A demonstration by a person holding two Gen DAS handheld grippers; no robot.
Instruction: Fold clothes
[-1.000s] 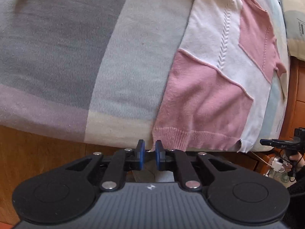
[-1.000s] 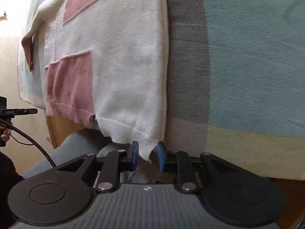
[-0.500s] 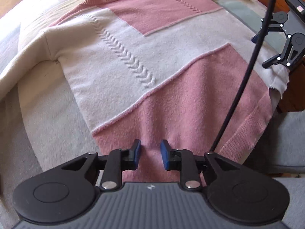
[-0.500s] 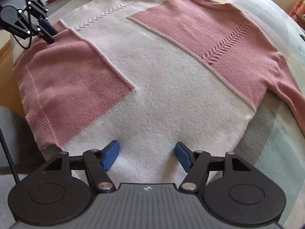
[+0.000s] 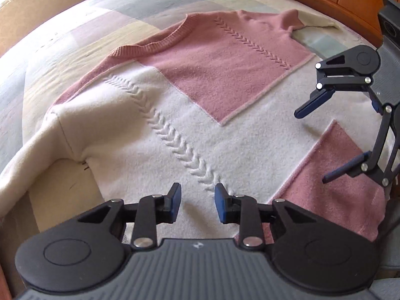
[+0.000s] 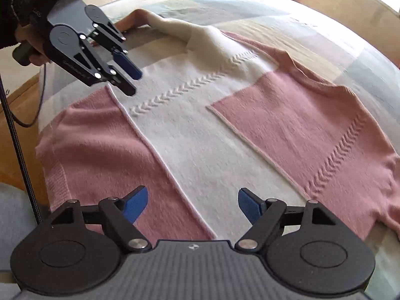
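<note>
Two black hand-held claws are showing blue pads on their fingertips. The left claw (image 5: 197,202) is carrying silver screw heads on its black linkage arms, round black discs on either side and a ribbed grey housing bearing a small white emblem. The right claw (image 6: 192,205) is built the same. A black cable (image 6: 17,135) is trailing beside it, and a dark fuzzy sleeve (image 6: 10,5) is covering the wrist of the hand (image 6: 30,37) behind the left claw.
</note>
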